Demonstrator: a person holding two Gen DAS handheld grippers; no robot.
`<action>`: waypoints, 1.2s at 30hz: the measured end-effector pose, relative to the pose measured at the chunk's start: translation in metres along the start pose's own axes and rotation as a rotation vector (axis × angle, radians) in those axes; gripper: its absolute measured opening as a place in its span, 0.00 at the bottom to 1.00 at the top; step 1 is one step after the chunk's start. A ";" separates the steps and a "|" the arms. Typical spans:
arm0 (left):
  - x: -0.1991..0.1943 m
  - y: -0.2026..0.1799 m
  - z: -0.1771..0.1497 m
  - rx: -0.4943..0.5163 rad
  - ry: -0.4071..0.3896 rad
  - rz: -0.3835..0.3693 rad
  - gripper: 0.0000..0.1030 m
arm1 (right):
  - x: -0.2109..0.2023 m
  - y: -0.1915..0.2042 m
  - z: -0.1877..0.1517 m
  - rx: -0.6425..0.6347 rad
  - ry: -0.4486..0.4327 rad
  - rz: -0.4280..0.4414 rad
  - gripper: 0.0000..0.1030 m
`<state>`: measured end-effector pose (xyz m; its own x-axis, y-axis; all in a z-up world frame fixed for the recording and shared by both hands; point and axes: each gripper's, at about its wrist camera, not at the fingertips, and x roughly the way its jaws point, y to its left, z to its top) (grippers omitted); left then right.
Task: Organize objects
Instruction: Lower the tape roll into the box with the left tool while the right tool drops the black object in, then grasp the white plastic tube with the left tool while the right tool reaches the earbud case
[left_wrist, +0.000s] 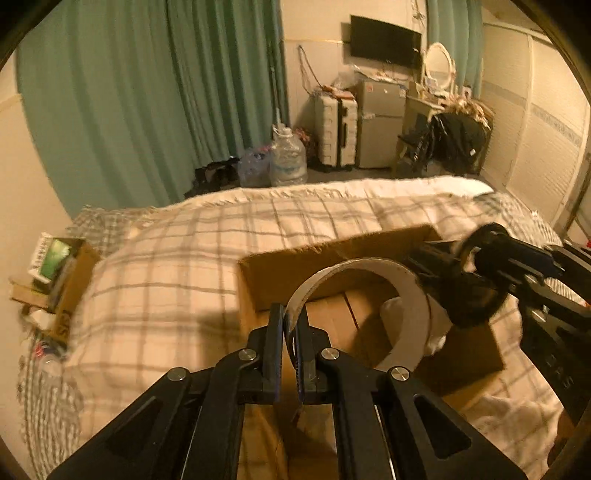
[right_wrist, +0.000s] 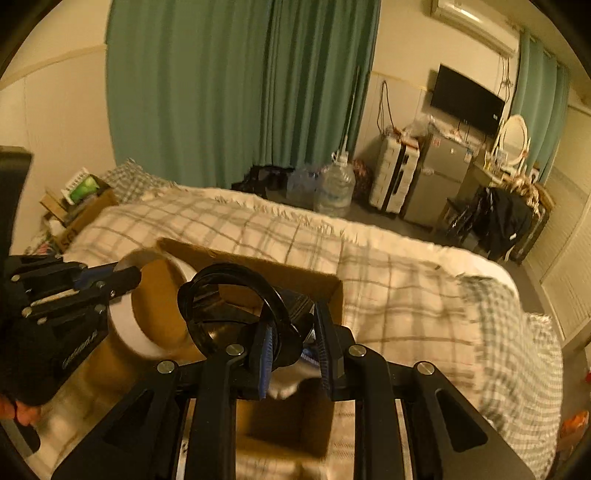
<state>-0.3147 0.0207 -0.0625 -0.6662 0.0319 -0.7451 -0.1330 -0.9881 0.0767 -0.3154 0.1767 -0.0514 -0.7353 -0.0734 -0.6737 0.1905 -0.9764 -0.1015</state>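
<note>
An open cardboard box (left_wrist: 295, 273) lies on the plaid bed; it also shows in the right wrist view (right_wrist: 317, 284). My left gripper (left_wrist: 291, 332) is shut on the rim of a wide white tape roll (left_wrist: 413, 295) and holds it above the box; the roll also shows in the right wrist view (right_wrist: 125, 325). My right gripper (right_wrist: 291, 354) is part-closed on a black looped object (right_wrist: 236, 280) with something white under it, held over the box. The right gripper (left_wrist: 480, 277) also appears at the right of the left wrist view.
The plaid blanket (left_wrist: 166, 266) covers the bed around the box. A cardboard box of clutter (left_wrist: 55, 273) sits at the bed's left. Beyond the bed are a water jug (left_wrist: 288, 158), a suitcase (left_wrist: 336, 129), a small fridge (left_wrist: 380, 125) and a cluttered desk (left_wrist: 443, 122).
</note>
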 end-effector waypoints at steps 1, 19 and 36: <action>0.007 0.000 -0.001 0.002 0.008 -0.003 0.06 | 0.010 -0.001 -0.002 0.011 0.006 0.004 0.19; -0.055 -0.026 -0.029 0.114 -0.005 -0.017 0.91 | -0.082 -0.026 -0.010 0.121 -0.095 -0.004 0.75; -0.178 0.024 -0.113 -0.173 -0.238 -0.019 0.97 | -0.205 0.024 -0.078 0.080 -0.160 -0.047 0.83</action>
<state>-0.1166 -0.0259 -0.0033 -0.8209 0.0648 -0.5674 -0.0336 -0.9973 -0.0652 -0.1097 0.1841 0.0269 -0.8376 -0.0523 -0.5438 0.1056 -0.9921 -0.0672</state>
